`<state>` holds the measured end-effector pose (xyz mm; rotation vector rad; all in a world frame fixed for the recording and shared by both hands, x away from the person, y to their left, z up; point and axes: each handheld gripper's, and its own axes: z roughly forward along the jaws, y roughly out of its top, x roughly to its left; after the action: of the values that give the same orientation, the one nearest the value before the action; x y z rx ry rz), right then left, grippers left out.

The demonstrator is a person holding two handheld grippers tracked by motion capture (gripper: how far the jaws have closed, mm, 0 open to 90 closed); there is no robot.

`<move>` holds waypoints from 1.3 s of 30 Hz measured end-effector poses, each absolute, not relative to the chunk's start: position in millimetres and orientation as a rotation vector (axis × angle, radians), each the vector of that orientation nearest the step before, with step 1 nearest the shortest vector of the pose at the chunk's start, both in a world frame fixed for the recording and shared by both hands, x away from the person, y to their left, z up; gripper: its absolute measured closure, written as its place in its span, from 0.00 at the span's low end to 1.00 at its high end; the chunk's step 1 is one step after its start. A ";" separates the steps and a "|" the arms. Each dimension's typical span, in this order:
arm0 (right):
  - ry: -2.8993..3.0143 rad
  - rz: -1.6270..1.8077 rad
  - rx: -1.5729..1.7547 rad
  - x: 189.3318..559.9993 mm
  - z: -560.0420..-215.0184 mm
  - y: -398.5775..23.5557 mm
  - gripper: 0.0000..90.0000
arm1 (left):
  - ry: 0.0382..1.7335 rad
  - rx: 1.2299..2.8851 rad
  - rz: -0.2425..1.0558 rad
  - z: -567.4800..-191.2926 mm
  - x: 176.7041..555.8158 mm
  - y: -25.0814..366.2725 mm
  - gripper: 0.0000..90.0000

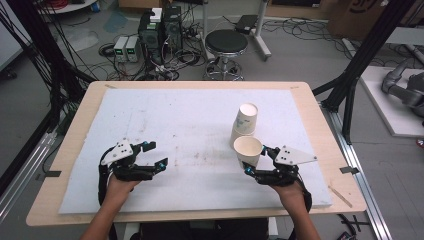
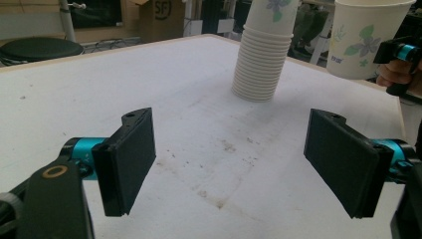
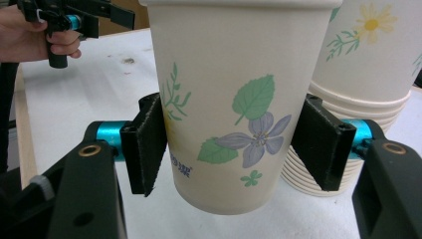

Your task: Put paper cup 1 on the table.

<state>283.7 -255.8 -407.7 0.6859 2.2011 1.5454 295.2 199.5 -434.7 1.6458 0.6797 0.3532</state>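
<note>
The cup [image 3: 234, 104] is held in the right gripper [image 1: 256, 161], both pads pressing its sides, and it hangs just above the board [image 1: 165, 125], close beside the stack [image 1: 245, 122] of cups. To do this step well, I think the grip should stay gentle — the paper wall can dent — and the cup should stay upright and move away from the stack before it goes down. The left gripper [image 1: 152, 156] rests far left of the stack, jaws wide with nothing between them. The stack is the only near obstacle — a sideways swing could tip it. Behind the table [image 1: 70, 150] stand a stool [image 1: 226, 42] and cables.
</note>
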 end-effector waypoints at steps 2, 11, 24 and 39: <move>2.196 1.542 0.687 283.7 -407.3 -258.0 0.38 | 0.677 1.649 0.346 -435.0 295.4 199.2 0.23; 2.161 1.540 0.742 284.6 -408.4 -279.2 0.38 | 0.675 1.655 0.348 -435.9 297.8 198.2 0.23; 2.033 1.435 0.884 294.5 -416.8 -314.1 0.38 | 0.677 1.671 0.361 -434.2 293.7 197.7 0.23; 1.914 1.293 1.097 319.8 -427.2 -330.9 0.38 | 0.684 1.687 0.343 -437.5 293.4 195.6 0.23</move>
<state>319.8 -330.9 -427.2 1.0968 1.9136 1.2928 293.4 195.6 -437.5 1.6868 0.6835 0.3431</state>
